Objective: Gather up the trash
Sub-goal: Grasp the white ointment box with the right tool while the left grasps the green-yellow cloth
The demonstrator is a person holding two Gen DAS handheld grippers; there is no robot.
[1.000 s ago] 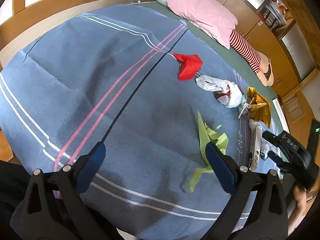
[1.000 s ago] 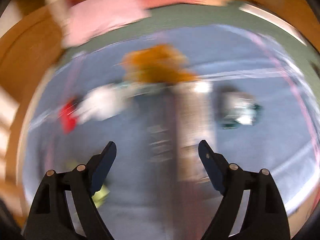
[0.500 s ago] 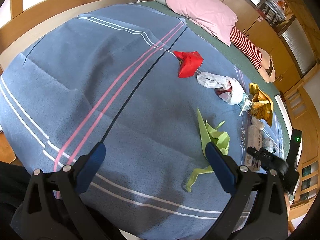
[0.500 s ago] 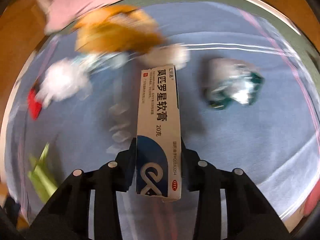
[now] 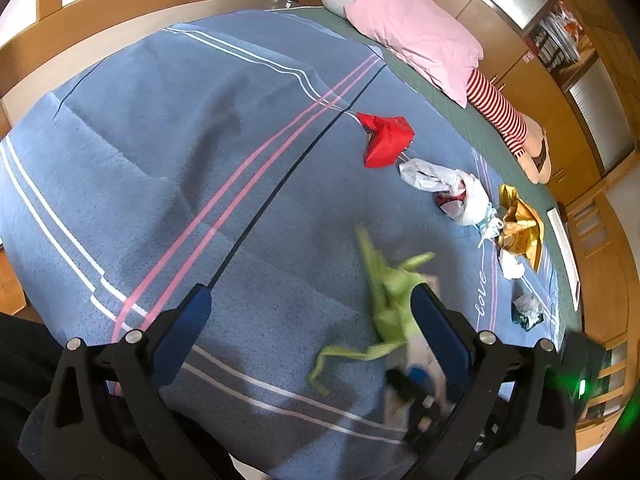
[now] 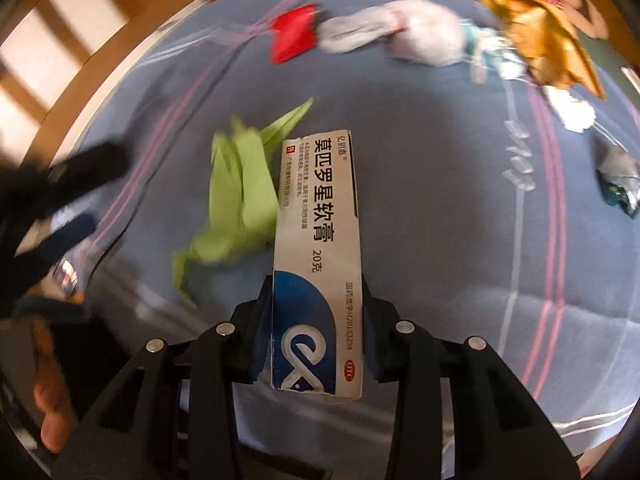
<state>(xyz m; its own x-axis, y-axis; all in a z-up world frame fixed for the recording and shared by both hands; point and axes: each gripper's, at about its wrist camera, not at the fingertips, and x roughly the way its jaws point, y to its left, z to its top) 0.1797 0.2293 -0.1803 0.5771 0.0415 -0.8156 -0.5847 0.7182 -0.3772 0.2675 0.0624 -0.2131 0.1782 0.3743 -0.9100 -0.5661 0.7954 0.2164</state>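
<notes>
My right gripper (image 6: 316, 312) is shut on a long white and blue medicine box (image 6: 318, 240), held lifted above the blue blanket (image 6: 440, 220). A crumpled green paper (image 6: 240, 204) lies just left of the box. In the left wrist view my left gripper (image 5: 314, 320) hangs open above the blanket with nothing between its fingers. The green paper (image 5: 392, 300) lies by its right finger. The right gripper with the box (image 5: 416, 384) shows as a blur just behind that finger.
More trash lies in a row on the blanket: a red wrapper (image 5: 386, 140), a white plastic bag (image 5: 452, 188), a gold wrapper (image 5: 520, 228), a white tissue (image 5: 512, 266) and a teal and silver wrapper (image 5: 528, 312). A pink pillow (image 5: 420, 36) lies at the far side. A hand (image 6: 48, 400) shows at lower left.
My right gripper shut on the medicine box, lifted it and carried it left, over by the green paper and the left gripper. The left gripper stayed put and open.
</notes>
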